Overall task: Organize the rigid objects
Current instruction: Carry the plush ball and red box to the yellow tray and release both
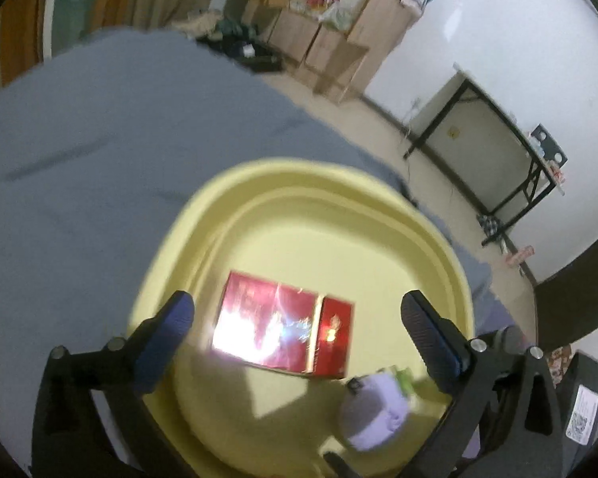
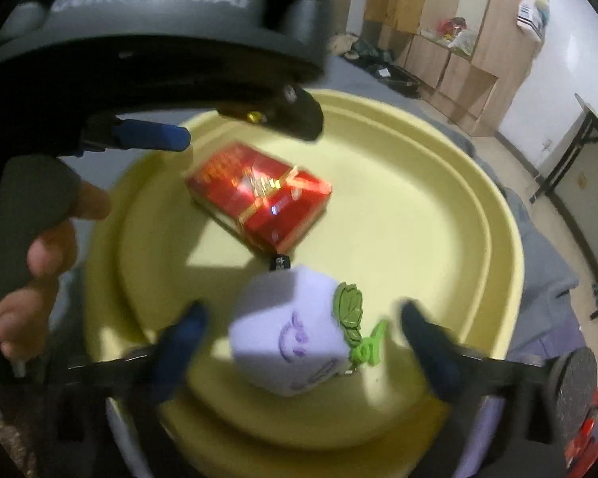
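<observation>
Both hand-held grippers (image 1: pixel 297 332) (image 2: pixel 301 332) above boxed basin (image 2: pixel 438 199)

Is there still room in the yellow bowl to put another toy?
Yes. The far side of the yellow basin, between the red box and the far rim, is bare. The near part is crowded: the purple cube toy sits between the open right tool, with the open left tool above the box.
</observation>
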`<state>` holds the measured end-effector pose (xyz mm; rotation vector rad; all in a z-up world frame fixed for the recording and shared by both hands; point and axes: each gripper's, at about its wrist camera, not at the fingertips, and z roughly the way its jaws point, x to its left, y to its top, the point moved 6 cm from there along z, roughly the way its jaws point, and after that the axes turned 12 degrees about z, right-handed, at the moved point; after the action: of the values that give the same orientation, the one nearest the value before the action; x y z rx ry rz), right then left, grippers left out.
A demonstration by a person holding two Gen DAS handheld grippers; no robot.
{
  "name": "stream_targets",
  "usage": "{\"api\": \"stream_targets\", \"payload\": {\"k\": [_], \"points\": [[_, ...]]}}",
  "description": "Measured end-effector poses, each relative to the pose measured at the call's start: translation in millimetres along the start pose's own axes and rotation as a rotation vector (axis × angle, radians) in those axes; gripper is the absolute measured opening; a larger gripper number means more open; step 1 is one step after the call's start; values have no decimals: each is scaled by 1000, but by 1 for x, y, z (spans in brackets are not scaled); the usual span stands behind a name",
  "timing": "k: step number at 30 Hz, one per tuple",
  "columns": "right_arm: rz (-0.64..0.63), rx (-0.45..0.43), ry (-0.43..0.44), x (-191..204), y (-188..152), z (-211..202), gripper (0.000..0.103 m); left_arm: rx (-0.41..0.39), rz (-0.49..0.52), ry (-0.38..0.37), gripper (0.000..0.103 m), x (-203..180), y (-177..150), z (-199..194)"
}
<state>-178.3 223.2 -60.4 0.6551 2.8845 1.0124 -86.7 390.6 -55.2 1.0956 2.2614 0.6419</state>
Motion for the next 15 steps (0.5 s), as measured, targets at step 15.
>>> {"api": "stream_targets", "payload": {"k": [15], "points": [[830,-381,-704,-290,-205,-319,103,-24,636,-340,103,-295,-22,-14]]}}
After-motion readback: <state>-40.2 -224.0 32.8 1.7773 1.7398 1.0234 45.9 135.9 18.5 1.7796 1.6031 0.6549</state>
